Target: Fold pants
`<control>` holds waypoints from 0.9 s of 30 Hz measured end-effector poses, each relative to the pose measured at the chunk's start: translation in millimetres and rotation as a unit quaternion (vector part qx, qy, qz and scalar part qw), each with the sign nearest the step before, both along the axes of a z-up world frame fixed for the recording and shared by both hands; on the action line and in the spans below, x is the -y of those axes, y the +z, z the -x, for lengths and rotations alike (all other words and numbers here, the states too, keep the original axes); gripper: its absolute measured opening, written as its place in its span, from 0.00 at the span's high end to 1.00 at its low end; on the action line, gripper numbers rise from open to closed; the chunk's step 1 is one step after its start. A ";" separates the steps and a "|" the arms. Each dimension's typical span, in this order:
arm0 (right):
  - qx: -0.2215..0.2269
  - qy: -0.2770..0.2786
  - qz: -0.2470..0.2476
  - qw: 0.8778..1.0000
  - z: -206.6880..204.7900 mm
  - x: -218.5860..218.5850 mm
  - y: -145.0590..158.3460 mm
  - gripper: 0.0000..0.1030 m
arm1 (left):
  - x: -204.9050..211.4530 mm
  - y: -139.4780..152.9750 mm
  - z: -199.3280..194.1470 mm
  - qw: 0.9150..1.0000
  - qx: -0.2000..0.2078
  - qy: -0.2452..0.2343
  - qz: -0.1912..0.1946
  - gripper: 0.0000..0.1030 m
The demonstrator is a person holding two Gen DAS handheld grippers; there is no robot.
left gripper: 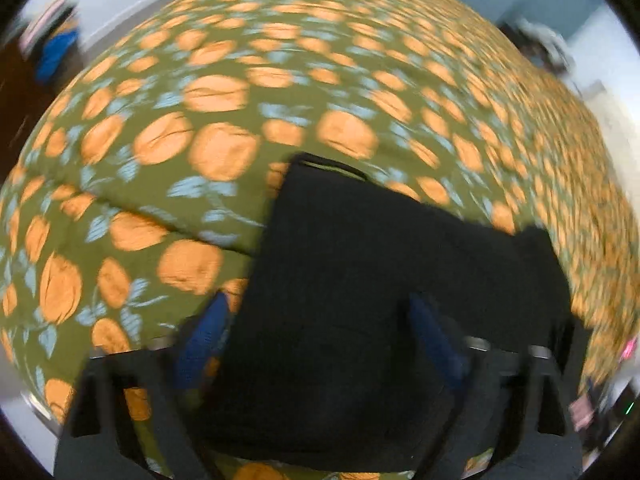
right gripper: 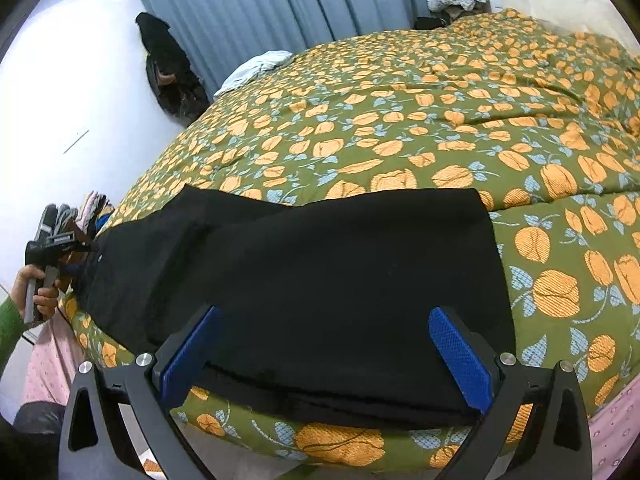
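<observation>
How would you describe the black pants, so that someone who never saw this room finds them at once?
Look at the big bed with the green bedspread printed with orange flowers. Along its near edge lie the black pants, spread flat. They are the only plain dark thing on the patterned cover; the pale cloth lies at the far edge.

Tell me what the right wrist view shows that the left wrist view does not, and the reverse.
Only the right wrist view shows the person's left hand holding the left gripper at the far end of the black pants, the blue curtain, and a white cloth at the bed's far edge. Only the left wrist view, which is blurred, shows the left gripper from behind, jaws apart over the pants, and a blue object beside the bed. Both show the pants lying on the green bedspread with orange flowers. The right gripper is open.
</observation>
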State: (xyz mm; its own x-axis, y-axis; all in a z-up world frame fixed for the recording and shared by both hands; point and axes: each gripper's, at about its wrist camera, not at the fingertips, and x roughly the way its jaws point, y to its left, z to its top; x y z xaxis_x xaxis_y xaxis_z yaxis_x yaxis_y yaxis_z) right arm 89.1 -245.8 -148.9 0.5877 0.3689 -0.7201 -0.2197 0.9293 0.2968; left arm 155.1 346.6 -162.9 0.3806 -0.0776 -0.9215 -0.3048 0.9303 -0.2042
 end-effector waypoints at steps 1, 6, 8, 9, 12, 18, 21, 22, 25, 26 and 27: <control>-0.001 0.002 0.002 1.000 0.5 -1.3 -0.8 0.00 | 6.0 -1.7 -1.0 1.000 -0.006 -0.005 -0.018 0.42; -0.006 0.002 0.000 1.000 -0.3 -0.5 -3.7 0.00 | 13.2 16.8 6.1 0.998 -0.005 0.040 -0.045 0.80; -0.005 -0.002 -0.003 1.000 -0.6 1.0 -3.6 0.00 | 22.8 35.6 13.8 0.998 0.006 0.048 -0.047 0.84; -0.005 -0.003 -0.004 1.000 -1.4 1.1 -3.6 0.00 | 27.5 46.8 18.1 0.998 0.018 0.048 -0.039 0.85; -0.010 -0.004 -0.009 1.000 -3.3 1.8 -5.9 0.00 | 51.9 90.8 32.3 0.997 0.074 0.027 0.027 0.89; -0.017 -0.004 -0.019 1.000 -8.9 0.7 -9.9 0.00 | 165.6 151.1 28.8 0.984 0.138 -0.077 0.087 0.91; -0.012 -0.008 -0.021 1.000 -7.6 2.7 -7.5 0.00 | 237.2 140.3 13.8 0.980 0.133 -0.123 0.086 0.91; -0.011 -0.010 -0.021 1.000 -7.2 4.2 -7.0 0.00 | 260.1 133.2 8.1 0.980 0.124 -0.136 0.080 0.91; -0.014 -0.026 -0.028 0.999 -6.1 12.7 -7.4 0.00 | 331.0 95.6 -14.3 0.981 0.083 -0.167 0.053 0.81; -0.016 -0.033 -0.032 0.999 -6.1 16.3 -7.9 0.00 | 357.2 83.2 -22.4 0.979 0.062 -0.190 0.042 0.82; -0.018 -0.038 -0.035 0.999 -6.6 19.3 -8.4 0.00 | 379.0 77.0 -26.9 0.974 0.048 -0.215 0.047 0.82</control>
State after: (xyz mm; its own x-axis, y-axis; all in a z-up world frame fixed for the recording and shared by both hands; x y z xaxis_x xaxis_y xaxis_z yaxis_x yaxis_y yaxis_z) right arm 95.7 -265.1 -157.3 0.5905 0.3739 -0.7152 -0.1376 0.9199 0.3673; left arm 181.9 -32.3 -85.9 0.3777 -0.3314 -0.8646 0.1329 0.9435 -0.3036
